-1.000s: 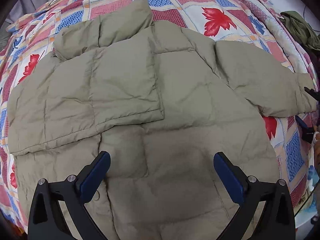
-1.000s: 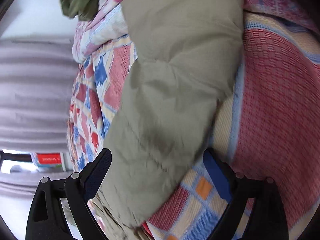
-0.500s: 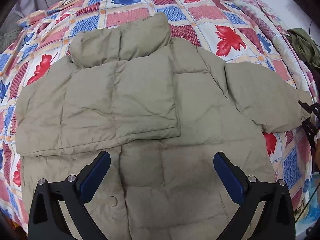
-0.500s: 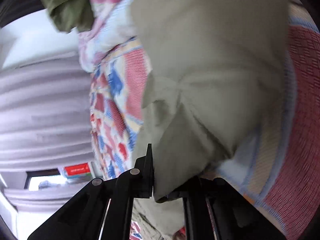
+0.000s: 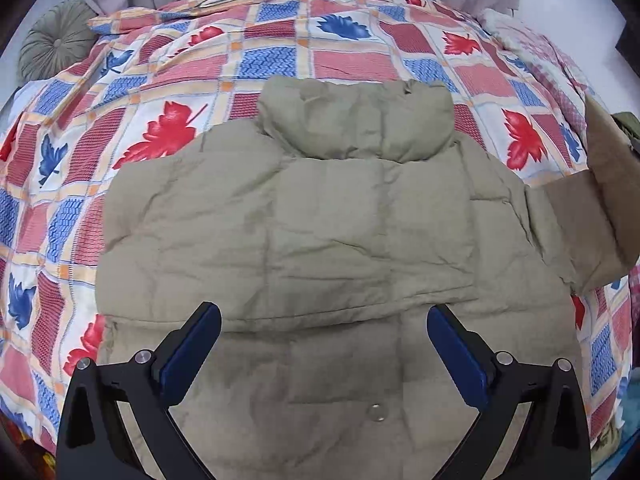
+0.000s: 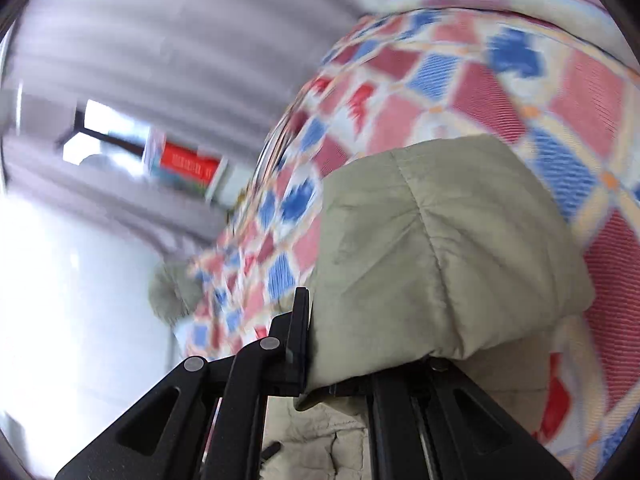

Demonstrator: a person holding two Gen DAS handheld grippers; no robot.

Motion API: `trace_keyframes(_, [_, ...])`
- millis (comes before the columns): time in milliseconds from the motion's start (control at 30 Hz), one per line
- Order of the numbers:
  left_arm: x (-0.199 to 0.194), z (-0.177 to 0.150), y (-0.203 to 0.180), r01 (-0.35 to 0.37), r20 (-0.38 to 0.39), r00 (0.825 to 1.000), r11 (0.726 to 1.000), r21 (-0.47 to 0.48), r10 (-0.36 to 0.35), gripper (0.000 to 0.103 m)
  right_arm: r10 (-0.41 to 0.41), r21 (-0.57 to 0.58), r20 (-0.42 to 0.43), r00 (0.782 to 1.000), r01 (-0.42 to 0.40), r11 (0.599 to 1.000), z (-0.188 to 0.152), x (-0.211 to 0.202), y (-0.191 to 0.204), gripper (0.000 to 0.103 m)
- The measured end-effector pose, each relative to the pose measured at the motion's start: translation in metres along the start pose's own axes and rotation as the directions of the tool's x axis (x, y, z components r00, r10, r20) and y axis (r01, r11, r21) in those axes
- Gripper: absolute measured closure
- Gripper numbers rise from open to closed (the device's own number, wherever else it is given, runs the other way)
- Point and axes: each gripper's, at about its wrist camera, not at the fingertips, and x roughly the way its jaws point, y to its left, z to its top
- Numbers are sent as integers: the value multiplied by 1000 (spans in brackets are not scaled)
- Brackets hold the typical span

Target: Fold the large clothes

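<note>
Left wrist view: a khaki puffer jacket (image 5: 336, 240) lies flat on the bed, on a quilt (image 5: 224, 60) patterned with red and blue leaves. The collar (image 5: 356, 120) points away from the camera. One sleeve is folded across the chest, its lower edge running just ahead of the fingertips. The other sleeve (image 5: 592, 208) is raised off the quilt at the right edge of frame. A metal snap (image 5: 376, 413) shows on the front panel near the hem. The left claw (image 5: 323, 338) hovers over the lower front of the jacket, its blue-padded fingers spread wide with nothing between them. A round grey cushion (image 5: 56, 46) sits at the far left corner.

Right wrist view: the picture is blurred by motion. The right claw (image 6: 340, 368) is clamped on the sleeve cuff (image 6: 432, 264), padded fabric bulging forward from between the fingers. The quilt and a pale pleated curtain (image 6: 160, 32) fill the background.
</note>
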Motion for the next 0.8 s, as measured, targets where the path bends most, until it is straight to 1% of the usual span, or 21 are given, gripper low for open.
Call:
trace_keyframes(67, [-3, 0, 23, -14, 14, 1000, 1000, -17, 14, 0, -36, -115, -73, 997, 27, 993, -28, 39, 40, 95])
trace_keyframes(100, [-4, 0, 35, -21, 19, 1000, 999, -27, 22, 0, -49, -155, -110, 993, 32, 987, -46, 57, 54, 95])
trace_keyframes(167, [-4, 0, 59, -34, 18, 999, 998, -49, 35, 0, -90, -195, -167, 982, 56, 979, -77, 87, 67, 95])
trace_keyframes(200, [-3, -1, 71, -39, 16, 999, 997, -63, 40, 0, -123, -209, -197, 973, 80, 975, -93, 109, 72, 95])
trace_keyframes(267, [0, -3, 92, -46, 9, 999, 995, -83, 47, 0, -176, -213, -245, 953, 124, 969, -121, 140, 69, 95])
trace_keyframes(367, [7, -6, 116, -67, 5, 998, 993, -97, 67, 0, -256, -220, -283, 924, 197, 955, -154, 166, 52, 95])
trace_keyframes(400, [10, -8, 120, -72, 6, 997, 993, -96, 72, 0, -278, -215, -294, 915, 220, 951, -159, 174, 45, 95])
trace_keyframes(500, [20, -11, 128, -66, -3, 998, 993, -98, 66, 0, -330, -197, -317, 889, 279, 940, -176, 181, 24, 95])
trace_keyframes(600, [30, -12, 126, -53, -18, 999, 994, -101, 51, 0, -344, -173, -333, 878, 301, 938, -177, 183, 15, 94])
trace_keyframes(633, [33, -12, 124, -45, -20, 999, 994, -101, 43, 0, -350, -171, -339, 873, 309, 936, -176, 182, 15, 89])
trace_keyframes(667, [34, -12, 122, -40, -22, 999, 994, -102, 37, 0, -353, -173, -345, 870, 311, 935, -174, 180, 19, 82])
trace_keyframes(700, [36, -11, 120, -32, -24, 999, 994, -102, 30, 0, -343, -174, -352, 871, 299, 938, -173, 176, 23, 57])
trace_keyframes(733, [36, -10, 118, -24, -24, 999, 994, -103, 22, 0, -321, -173, -353, 879, 276, 945, -172, 170, 28, 31])
trace_keyframes(767, [35, -8, 117, -14, -22, 1000, 995, -103, 12, 0, -300, -173, -344, 890, 254, 952, -171, 161, 34, 27])
trace_keyframes(800, [34, -6, 116, -4, -15, 1000, 995, -104, 3, 0, -285, -175, -328, 900, 239, 955, -169, 149, 39, 27])
